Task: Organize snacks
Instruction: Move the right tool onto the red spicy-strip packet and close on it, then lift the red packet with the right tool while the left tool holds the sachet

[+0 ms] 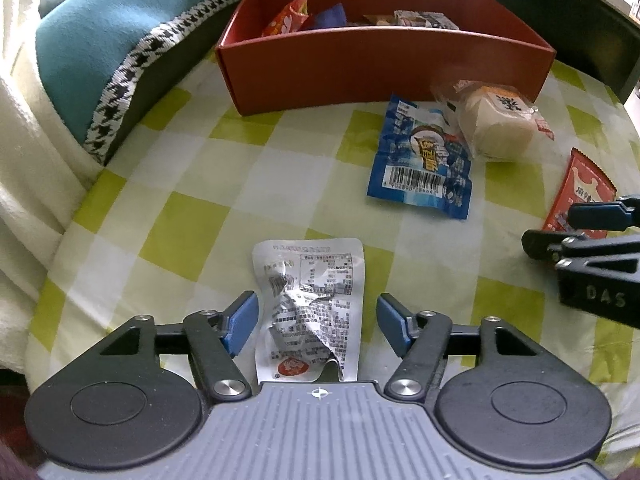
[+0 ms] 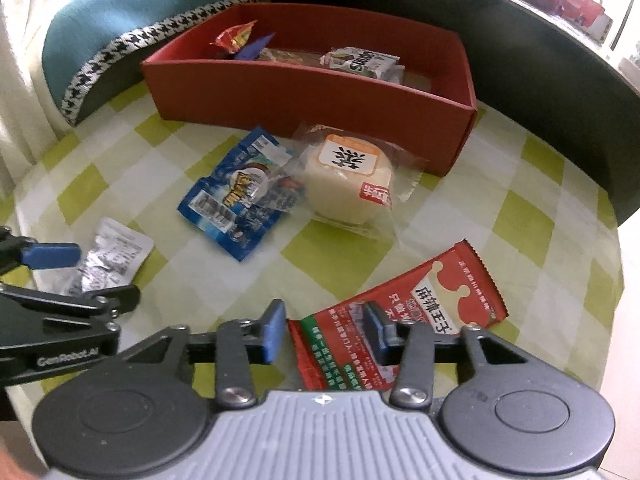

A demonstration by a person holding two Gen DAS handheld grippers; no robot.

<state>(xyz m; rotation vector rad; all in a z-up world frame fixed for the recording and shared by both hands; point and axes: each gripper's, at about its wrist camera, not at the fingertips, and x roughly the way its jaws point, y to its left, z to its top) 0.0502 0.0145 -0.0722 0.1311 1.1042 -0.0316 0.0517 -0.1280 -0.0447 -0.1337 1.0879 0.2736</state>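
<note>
The left hand-held gripper (image 1: 316, 322) stands spread around a crumpled silver snack packet (image 1: 308, 312) lying on the green-checked table (image 1: 192, 232), its blue pads clear of the foil on both sides. The right hand-held gripper (image 2: 326, 330) pinches the near end of a red snack packet (image 2: 404, 316) on the same cloth. Beyond them a blue packet (image 2: 240, 200) and a clear-wrapped pale bun (image 2: 348, 180) lie touching, just before a red box (image 2: 304, 96) that holds several snacks.

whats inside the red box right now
The red box holds an orange-red packet, a blue wrapper, a brownish clear-wrapped snack and a white-green pack. Its front wall hides the floor and anything lying low.
</note>
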